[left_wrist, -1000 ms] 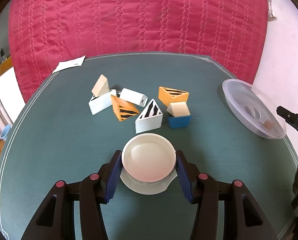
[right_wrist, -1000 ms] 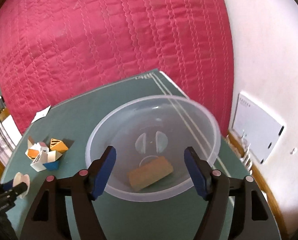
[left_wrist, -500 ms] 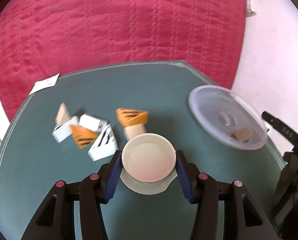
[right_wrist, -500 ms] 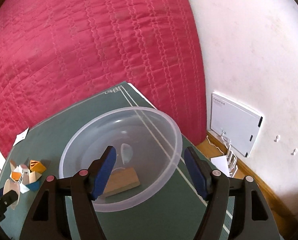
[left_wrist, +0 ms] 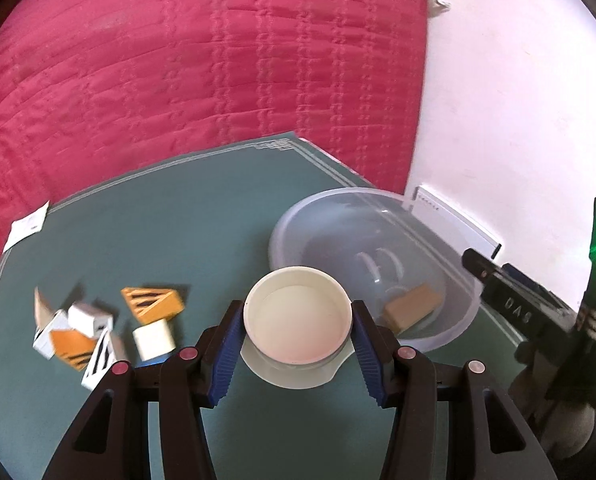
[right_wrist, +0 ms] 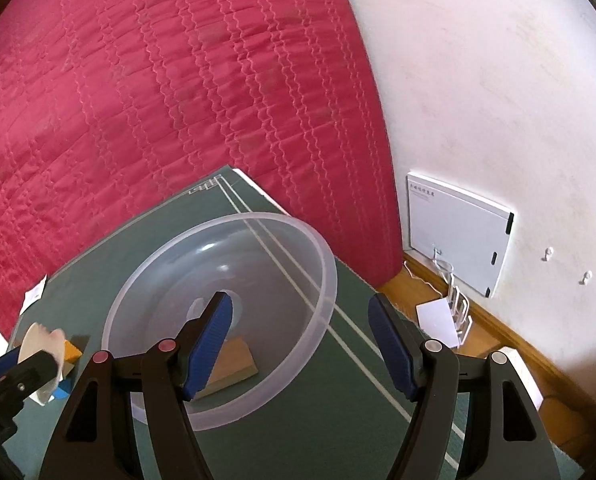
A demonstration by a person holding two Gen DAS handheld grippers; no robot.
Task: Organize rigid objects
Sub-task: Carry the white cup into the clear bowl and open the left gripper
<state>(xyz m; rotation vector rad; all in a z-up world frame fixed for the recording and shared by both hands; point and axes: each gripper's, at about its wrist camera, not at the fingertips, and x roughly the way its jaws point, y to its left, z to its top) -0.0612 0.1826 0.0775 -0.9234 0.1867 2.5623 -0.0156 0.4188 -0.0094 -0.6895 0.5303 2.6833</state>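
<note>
My left gripper (left_wrist: 298, 334) is shut on a white round spool-like piece (left_wrist: 298, 314), held above the green table just left of the clear plastic bowl (left_wrist: 322, 216). The bowl holds a tan wooden block (left_wrist: 412, 310). A heap of orange, white and blue blocks (left_wrist: 98, 330) lies on the table to the left. My right gripper (right_wrist: 300, 338) is open and empty, hovering over the right rim of the bowl (right_wrist: 322, 264), where the tan block (right_wrist: 234, 366) shows again. The left gripper with the white piece (right_wrist: 42, 346) appears at the far left there.
The green table (left_wrist: 158, 216) ends at a red quilted bed cover (left_wrist: 198, 60) behind. A white paper slip (left_wrist: 26, 226) lies at the table's far left corner. A white wall, a white box (right_wrist: 458, 236) and a wooden floor lie to the right.
My left gripper has carried the white piece rightward from the block heap to beside the bowl. My right gripper has shifted right, from centred over the bowl to its right rim.
</note>
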